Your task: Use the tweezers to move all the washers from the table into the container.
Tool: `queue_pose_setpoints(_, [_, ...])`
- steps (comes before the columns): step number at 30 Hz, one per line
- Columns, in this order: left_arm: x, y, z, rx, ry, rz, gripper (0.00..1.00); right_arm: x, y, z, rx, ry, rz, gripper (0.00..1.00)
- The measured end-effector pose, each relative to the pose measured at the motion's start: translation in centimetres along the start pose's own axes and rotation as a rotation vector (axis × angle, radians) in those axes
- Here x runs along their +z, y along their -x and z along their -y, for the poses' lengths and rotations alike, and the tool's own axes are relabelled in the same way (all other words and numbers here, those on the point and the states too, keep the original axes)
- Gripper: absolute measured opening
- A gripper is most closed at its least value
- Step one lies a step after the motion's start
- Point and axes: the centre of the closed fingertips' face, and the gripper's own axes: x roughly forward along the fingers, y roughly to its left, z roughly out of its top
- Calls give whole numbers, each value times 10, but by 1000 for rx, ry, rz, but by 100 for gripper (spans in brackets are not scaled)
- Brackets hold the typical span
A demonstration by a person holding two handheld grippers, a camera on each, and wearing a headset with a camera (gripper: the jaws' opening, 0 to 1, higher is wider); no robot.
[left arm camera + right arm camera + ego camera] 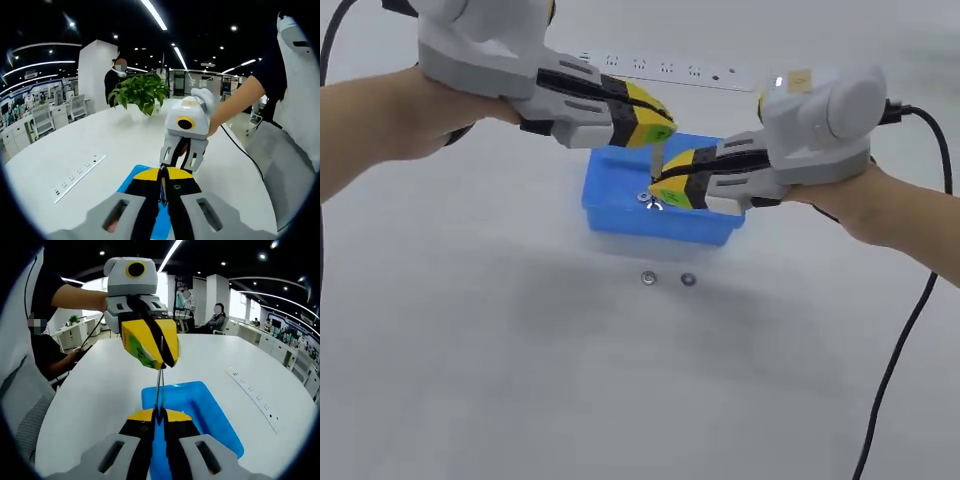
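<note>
Lying toward the middle of the tabletop, two washers [648, 278] [688, 280] sit side by side just in front of the container's [620, 220] near wall, not yet moved. A small glint inside the container may be another washer; I cannot tell. Above the container the tweezers [160, 385] run straight between both grippers, probably so the grip can be reset or handed over before the next pick. The left gripper [660, 125] has its jaws together on one end, and the right gripper [665, 190] has its jaws pinched on the other, low over the container.
</note>
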Motion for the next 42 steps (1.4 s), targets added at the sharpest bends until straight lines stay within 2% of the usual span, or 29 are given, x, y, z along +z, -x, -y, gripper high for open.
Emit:
queue_pose_setpoints(1, [1,0,6,-8,13,3,6,1,0,0,0,3,0,7])
queue_pose_setpoints(4, [4,-1,11,-14,-23,5,4,2,0,-1,1,13,-3,8])
queue_pose_setpoints(9, [6,-1,11,-16,-14,-1,4,5,0,-3,1,16,-2,8])
queue_pose_setpoints(14, [9,2,9,-1,-19,15,4,6,4,0,-21,-3,-8,11])
queue_pose_setpoints(18, [12,2,15,-9,-26,10,4,6,6,0,-35,-16,-12,13])
queue_pose_setpoints(22, [17,4,18,-16,-21,9,4,3,12,0,-66,9,-51,18])
queue_pose_setpoints(25, [23,6,22,-9,-34,10,4,3,16,-1,-83,10,-56,22])
queue_pose_setpoints(32, [33,13,32,1,-49,11,4,12,30,0,-145,-25,-22,39])
queue_pose_setpoints(34, [35,16,35,7,-52,12,4,11,33,-4,-147,-75,-21,46])
queue_pose_setpoints(36, [38,19,36,19,-53,21,4,10,35,-7,-151,-70,-19,55])
queue_pose_setpoints(39, [45,22,40,26,-62,32,4,10,39,-17,-153,-85,-14,61])
queue_pose_setpoints(42, [50,25,43,30,-74,36,4,7,42,-25,-169,-86,-19,71])
